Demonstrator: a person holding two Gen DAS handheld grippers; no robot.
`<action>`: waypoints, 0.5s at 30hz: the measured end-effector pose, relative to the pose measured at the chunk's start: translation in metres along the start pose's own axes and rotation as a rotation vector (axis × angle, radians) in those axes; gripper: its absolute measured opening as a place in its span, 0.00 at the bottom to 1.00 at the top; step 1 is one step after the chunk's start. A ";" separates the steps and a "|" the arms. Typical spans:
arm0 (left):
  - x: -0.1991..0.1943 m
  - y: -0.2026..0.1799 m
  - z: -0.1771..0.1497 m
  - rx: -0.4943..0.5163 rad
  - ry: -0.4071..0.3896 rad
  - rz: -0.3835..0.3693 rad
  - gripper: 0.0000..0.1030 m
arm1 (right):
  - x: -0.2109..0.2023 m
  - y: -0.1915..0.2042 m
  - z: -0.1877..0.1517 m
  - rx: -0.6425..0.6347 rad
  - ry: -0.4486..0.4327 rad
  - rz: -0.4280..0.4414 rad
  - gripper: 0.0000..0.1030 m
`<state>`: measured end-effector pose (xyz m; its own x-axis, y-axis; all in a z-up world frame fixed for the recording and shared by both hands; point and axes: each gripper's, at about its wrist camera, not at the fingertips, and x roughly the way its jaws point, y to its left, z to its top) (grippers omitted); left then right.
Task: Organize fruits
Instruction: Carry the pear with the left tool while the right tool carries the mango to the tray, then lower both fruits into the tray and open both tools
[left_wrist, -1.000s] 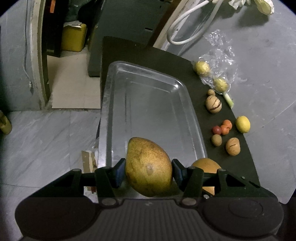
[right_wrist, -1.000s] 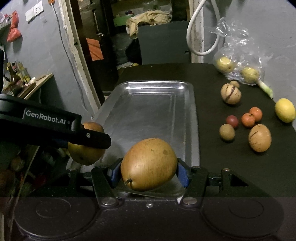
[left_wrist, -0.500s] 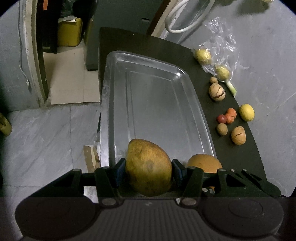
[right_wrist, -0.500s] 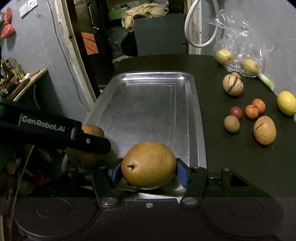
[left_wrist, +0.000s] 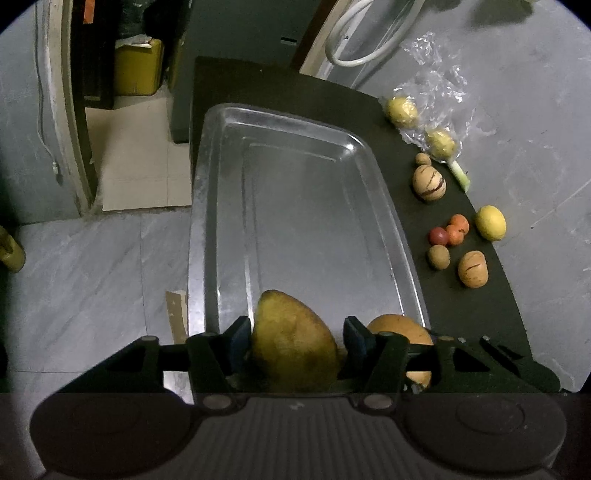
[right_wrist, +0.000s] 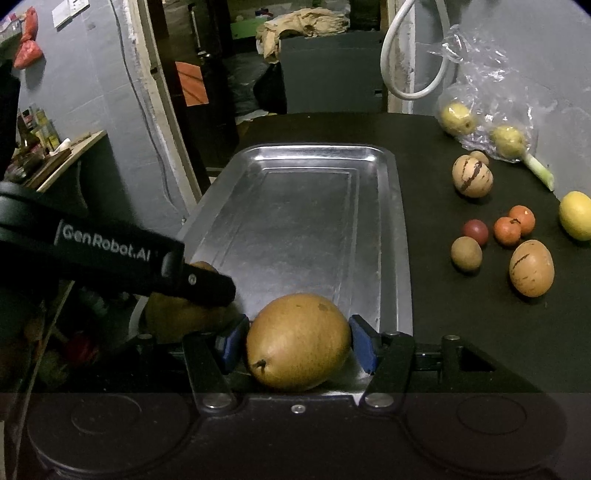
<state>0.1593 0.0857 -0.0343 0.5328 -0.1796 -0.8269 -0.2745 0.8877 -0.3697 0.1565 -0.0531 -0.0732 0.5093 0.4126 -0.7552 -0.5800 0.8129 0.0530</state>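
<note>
My left gripper is shut on a yellow-green pear over the near end of the metal tray. My right gripper is shut on a brown pear whose stem end points toward me, low over the tray at its near right corner. The two grippers sit side by side. The brown pear shows behind my left gripper's right finger. In the right wrist view, the left gripper's black finger covers part of the yellow-green pear. The rest of the tray is bare.
To the right of the tray, the black table carries two striped fruits, two small orange fruits, a red one, a brown one, a lemon and a plastic bag with yellow fruits. The floor drops off left of the tray.
Both grippers have drawn back a little toward the near end of the tray and sunk lower. Each is still shut on its pear. The brown pear has turned slightly between the fingers.
</note>
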 end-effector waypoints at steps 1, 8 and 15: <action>-0.001 -0.001 -0.001 -0.003 -0.001 0.001 0.63 | -0.001 -0.001 -0.001 -0.003 0.002 0.005 0.62; -0.015 -0.011 -0.006 -0.015 -0.023 0.017 0.82 | -0.010 -0.005 -0.004 -0.030 -0.013 0.028 0.76; -0.035 -0.024 -0.015 0.005 -0.060 0.039 0.96 | -0.020 -0.013 -0.005 -0.048 -0.039 0.055 0.89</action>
<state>0.1350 0.0647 -0.0027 0.5687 -0.1194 -0.8138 -0.2917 0.8958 -0.3353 0.1504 -0.0744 -0.0619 0.4992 0.4727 -0.7262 -0.6376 0.7679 0.0616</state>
